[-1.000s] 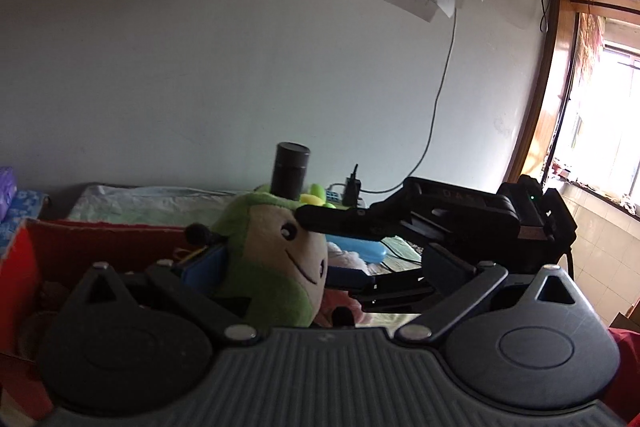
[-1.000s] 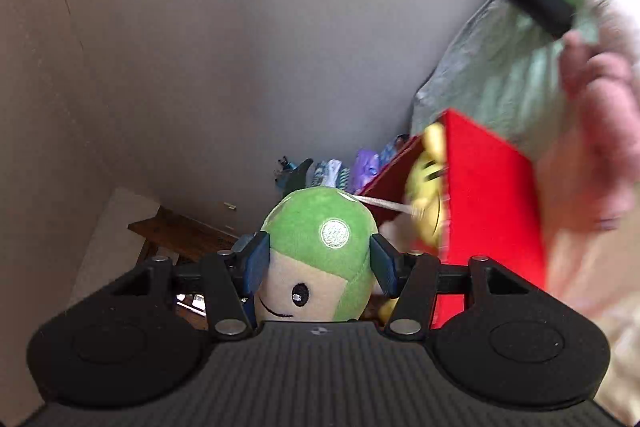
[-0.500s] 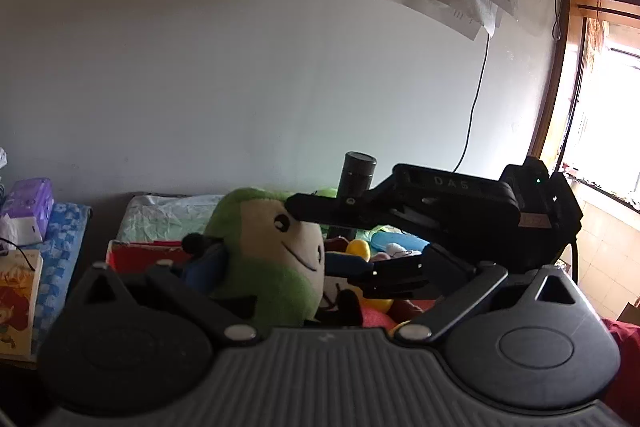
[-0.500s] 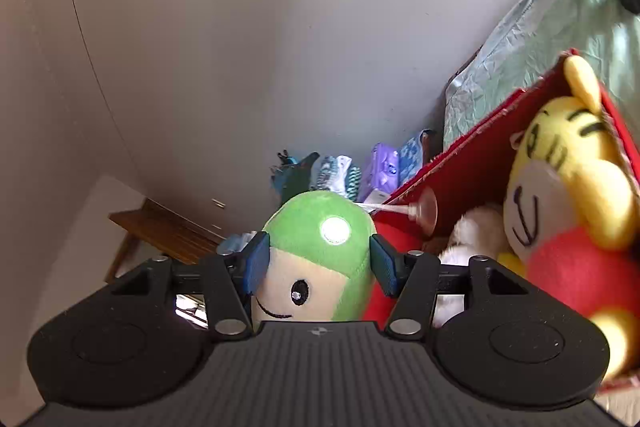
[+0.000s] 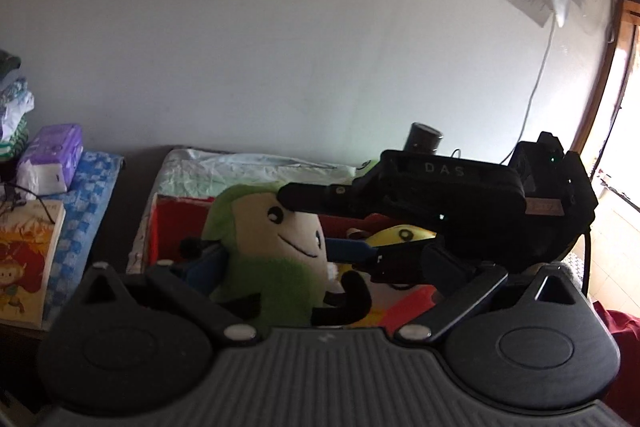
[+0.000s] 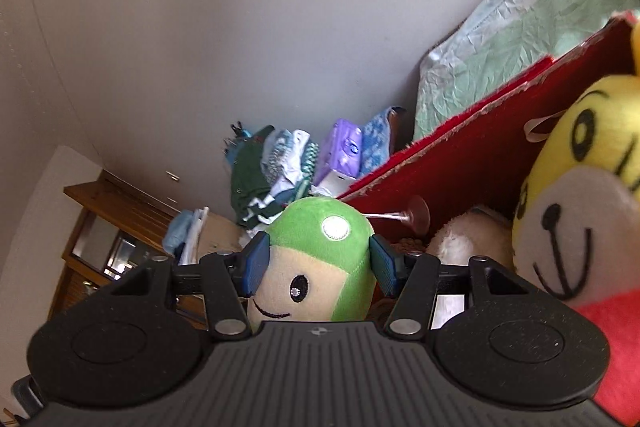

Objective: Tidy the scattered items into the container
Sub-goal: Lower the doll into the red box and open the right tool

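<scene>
A green and cream plush toy (image 6: 320,267) with a smiling face sits between the blue pads of my right gripper (image 6: 320,263), which is shut on its head. In the left wrist view the right gripper (image 5: 316,227) reaches in from the right and holds the toy (image 5: 272,251) in front of the red box (image 5: 176,223). My left gripper (image 5: 326,263) stands wide open around the toy. Its left pad (image 5: 204,263) lies against the toy's back, and its right finger is mostly hidden. The red box (image 6: 460,163) holds a yellow tiger plush (image 6: 580,187) and a white plush (image 6: 468,239).
A crumpled pale green sheet (image 5: 248,167) lies behind the box by the wall. On the left are a purple tissue pack (image 5: 52,155), a picture book (image 5: 24,259) and a pile of clothes (image 6: 272,171). A black cylinder (image 5: 424,139) stands behind the right gripper.
Both grippers have moved together with the toy towards the red box. The box's inside and the yellow tiger plush now fill the right of the right wrist view. The grip has not changed.
</scene>
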Tool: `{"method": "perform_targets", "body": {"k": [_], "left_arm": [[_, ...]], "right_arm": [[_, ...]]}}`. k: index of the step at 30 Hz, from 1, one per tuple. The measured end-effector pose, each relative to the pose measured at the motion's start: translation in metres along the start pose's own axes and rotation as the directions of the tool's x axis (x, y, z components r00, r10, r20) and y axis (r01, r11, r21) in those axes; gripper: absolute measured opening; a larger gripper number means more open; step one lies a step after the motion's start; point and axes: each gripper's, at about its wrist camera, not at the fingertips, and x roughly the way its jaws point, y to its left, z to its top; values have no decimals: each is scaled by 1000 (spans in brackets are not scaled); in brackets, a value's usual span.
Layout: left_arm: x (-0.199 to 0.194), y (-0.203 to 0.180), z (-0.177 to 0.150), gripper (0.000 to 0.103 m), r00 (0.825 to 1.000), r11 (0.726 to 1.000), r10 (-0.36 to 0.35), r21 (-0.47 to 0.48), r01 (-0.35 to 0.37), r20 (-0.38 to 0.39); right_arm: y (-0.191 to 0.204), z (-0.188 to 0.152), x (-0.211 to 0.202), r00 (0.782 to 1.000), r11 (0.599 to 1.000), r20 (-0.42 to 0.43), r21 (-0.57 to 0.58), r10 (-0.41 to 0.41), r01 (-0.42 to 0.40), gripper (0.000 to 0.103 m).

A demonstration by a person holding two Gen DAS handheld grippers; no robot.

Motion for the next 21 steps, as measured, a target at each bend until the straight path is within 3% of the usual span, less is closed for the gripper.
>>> {"method": "perform_targets", "body": {"k": [8,11,21], "left_arm": [[32,13,-5,101,997,998,60,-4,-60,-54],[39,17,-8,101,995,998,68,-14,-69,-75],[37,-11,-20,101,994,994,87,66,-83,-62]], "right_arm": [[3,3,23,996,995,-14,-47,-89,89,60],[-1,4,32,988,990,-56,-25,-143,142,62],[-22,4,30,991,983,-79,140,-109,119,65]]}}
